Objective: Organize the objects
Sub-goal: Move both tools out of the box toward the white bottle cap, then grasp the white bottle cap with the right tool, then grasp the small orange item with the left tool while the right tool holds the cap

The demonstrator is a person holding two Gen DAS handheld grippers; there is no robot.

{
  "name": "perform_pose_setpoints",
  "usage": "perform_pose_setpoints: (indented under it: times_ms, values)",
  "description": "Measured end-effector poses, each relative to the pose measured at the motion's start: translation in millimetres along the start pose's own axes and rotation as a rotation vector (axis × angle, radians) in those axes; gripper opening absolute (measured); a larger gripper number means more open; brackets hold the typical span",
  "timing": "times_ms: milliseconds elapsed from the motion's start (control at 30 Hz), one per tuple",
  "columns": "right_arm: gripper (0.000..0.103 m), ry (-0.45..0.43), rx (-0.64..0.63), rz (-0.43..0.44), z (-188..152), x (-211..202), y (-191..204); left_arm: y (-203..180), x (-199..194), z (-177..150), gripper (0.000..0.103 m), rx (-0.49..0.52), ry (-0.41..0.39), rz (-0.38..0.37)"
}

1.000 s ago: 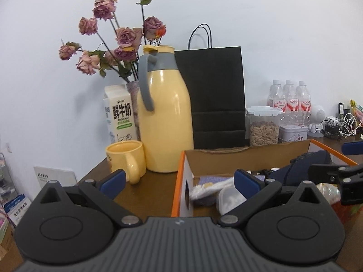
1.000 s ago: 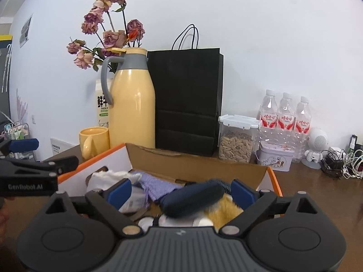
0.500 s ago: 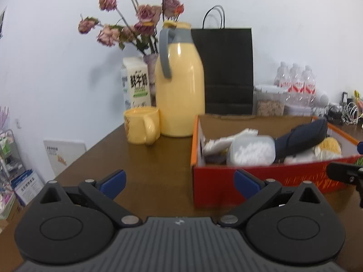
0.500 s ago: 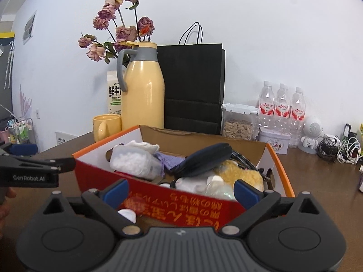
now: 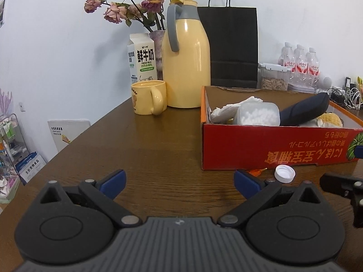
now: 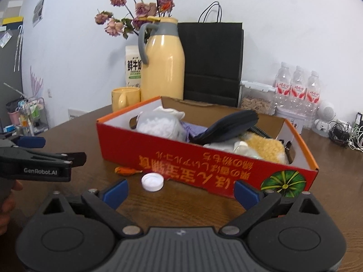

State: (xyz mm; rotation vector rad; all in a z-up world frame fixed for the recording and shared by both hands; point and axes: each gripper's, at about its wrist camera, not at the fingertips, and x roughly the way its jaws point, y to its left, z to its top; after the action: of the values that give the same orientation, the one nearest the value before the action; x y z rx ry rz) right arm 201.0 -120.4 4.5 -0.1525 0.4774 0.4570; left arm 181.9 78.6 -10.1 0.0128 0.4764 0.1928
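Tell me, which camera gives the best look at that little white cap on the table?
The right wrist view. There the white cap lies whole and unblocked on the table, in front of the red box, beside an orange scrap. The left wrist view shows it too, but off to the side.

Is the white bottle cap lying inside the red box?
No, the white bottle cap lies on the brown table in front of the red box, beside a small orange wrapper.

Left gripper (image 5: 179, 181): jaws spread wide, nothing between the fingers.
Right gripper (image 6: 181, 191): jaws spread wide, empty.
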Motion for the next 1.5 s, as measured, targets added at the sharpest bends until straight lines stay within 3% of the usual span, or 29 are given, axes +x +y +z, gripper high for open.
perform_pose_setpoints:
  times_ms: [133,300,533,667,733,867,1267,1500]
  values:
    - [0.097,0.032,0.009,0.018,0,6,2,3,1,0,0.103,-0.015,0.005,-0.015]
    - [0.086,0.072,0.012,0.031,1,18,7,5,4,0,0.103,-0.039,0.021,-0.026]
    - [0.064,0.111,0.031,0.070,10,40,16,7,6,-1,0.103,-0.060,0.035,-0.040]
    - [0.039,0.144,0.048,0.084,15,55,23,6,6,-1,0.103,-0.064,0.040,-0.045]
    - [0.032,0.147,0.054,0.080,17,61,24,6,6,-2,0.103,-0.066,0.039,-0.045]
    - [0.027,0.160,0.056,0.072,17,69,25,5,6,-2,0.103,-0.067,0.046,-0.048]
    - [0.027,0.106,0.042,0.090,13,57,23,7,11,-1,0.103,-0.080,0.073,-0.046]
    - [0.027,0.086,0.050,0.048,8,44,10,7,13,-2,0.103,-0.081,0.088,-0.044]
